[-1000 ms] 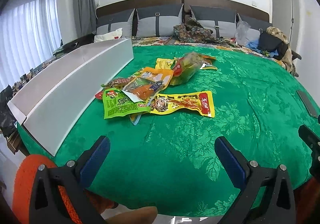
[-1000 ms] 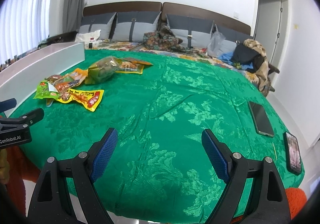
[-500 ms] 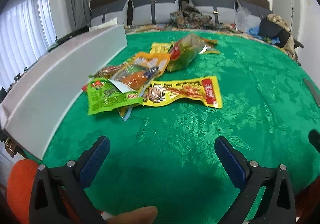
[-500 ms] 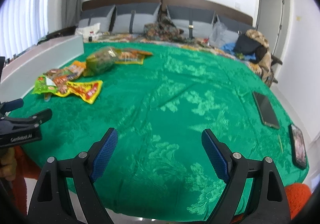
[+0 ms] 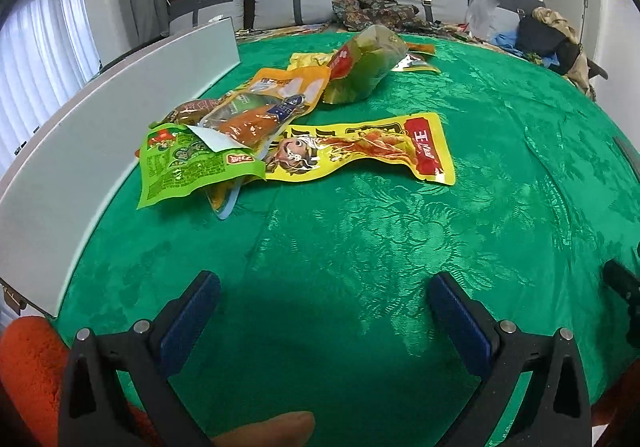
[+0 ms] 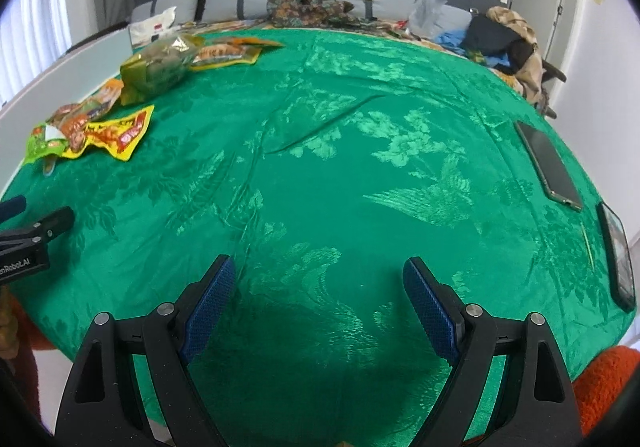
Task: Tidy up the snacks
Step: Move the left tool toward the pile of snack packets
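Phones (image 6: 550, 164) (two) far from snacks (image 5: 296, 127)

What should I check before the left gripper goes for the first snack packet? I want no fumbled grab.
1. Left gripper jaws wide apart, nothing held: ok.
2. Right gripper jaws apart, nothing held: ok.
3. Green tablecloth between left gripper and packets bare: ok.
4. Yellow packet lies flat and nearest: ok.
5. Yellow packet free of others: not ok, the green packet overlaps its left end.
6. White tray contents: cannot tell, its wall hides the inside.
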Tool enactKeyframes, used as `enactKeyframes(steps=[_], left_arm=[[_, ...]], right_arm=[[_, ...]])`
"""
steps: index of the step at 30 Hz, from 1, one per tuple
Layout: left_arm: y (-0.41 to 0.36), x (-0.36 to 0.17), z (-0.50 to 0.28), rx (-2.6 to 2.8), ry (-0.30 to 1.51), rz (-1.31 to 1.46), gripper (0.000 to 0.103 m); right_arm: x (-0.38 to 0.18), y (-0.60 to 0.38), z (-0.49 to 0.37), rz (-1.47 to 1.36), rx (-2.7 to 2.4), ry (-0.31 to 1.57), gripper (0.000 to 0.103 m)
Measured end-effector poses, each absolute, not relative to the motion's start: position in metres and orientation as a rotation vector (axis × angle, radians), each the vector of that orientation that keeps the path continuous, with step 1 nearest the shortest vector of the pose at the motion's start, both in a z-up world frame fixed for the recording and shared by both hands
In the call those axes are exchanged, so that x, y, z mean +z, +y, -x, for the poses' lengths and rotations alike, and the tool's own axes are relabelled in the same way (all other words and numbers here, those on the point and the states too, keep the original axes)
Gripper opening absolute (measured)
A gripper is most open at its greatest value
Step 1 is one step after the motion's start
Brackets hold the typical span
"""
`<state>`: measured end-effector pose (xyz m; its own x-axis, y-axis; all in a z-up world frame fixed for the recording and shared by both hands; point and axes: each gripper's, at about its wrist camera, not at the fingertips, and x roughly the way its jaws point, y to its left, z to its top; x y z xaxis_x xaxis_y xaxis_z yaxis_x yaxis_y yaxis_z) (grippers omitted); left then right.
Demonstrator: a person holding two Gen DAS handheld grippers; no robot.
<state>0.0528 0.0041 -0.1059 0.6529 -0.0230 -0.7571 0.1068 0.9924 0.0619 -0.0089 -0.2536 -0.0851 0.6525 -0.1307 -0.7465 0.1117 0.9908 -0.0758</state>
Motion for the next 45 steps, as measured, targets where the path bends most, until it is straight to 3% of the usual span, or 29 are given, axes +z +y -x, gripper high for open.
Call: enactKeyframes(steps=[45], left_arm=[[0.014, -0.108, -0.064, -0.152, 0.960, -0.067, 0.103]], right_arm=[[-0.089, -0.258, 0.010, -0.050, -0.134, 0.798, 0.090]])
